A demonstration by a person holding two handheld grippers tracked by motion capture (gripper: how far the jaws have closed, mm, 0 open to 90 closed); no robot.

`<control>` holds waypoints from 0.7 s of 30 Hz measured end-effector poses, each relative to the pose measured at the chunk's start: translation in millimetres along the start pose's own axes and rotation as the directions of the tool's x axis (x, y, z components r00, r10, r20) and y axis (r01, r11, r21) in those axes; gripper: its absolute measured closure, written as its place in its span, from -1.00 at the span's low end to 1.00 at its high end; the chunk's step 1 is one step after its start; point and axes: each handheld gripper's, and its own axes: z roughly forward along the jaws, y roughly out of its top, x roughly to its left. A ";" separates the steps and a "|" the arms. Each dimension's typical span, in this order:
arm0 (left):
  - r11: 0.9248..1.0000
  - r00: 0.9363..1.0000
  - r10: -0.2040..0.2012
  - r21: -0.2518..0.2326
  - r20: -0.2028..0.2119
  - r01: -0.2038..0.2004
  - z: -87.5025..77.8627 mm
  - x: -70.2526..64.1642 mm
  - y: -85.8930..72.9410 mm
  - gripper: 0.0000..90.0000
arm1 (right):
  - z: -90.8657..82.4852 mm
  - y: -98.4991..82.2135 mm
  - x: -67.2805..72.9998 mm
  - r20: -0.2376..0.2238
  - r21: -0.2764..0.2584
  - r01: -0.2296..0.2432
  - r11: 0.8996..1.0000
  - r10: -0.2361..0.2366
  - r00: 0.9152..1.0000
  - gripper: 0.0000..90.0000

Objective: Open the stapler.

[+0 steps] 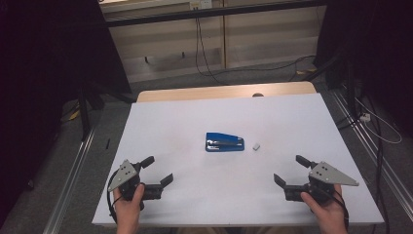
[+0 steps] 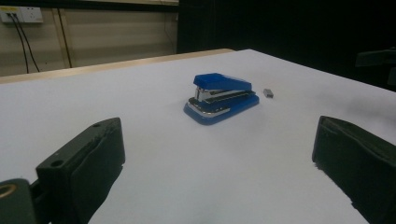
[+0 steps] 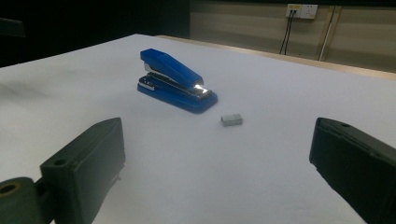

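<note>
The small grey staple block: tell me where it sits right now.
In the high view the small grey staple block lies on the white table near the middle, just right of the blue stapler and apart from it.

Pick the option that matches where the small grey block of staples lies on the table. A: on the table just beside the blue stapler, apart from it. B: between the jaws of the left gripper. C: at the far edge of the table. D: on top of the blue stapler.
A: the block of staples lies flat on the white table, a short gap from one end of the blue stapler, with neither gripper near it.
</note>
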 end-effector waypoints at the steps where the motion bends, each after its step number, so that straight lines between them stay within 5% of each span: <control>1: 1.000 1.000 0.001 0.005 0.009 -0.001 2.1 0.0 -0.2 -0.94 | 0.3 -0.2 -0.2 0.000 -0.001 -0.003 1.000 0.003 1.000 -0.93; 10: 1.000 1.000 0.012 0.020 0.018 -0.013 11.8 1.1 1.1 -0.94 | 3.6 -0.8 -1.0 0.003 0.016 -0.002 1.000 0.002 1.000 -0.91; 21: 1.000 1.000 -0.018 0.016 0.007 0.018 28.6 6.0 7.0 -0.94 | 22.6 7.3 -3.2 0.024 0.039 0.018 0.999 -0.019 1.000 -0.86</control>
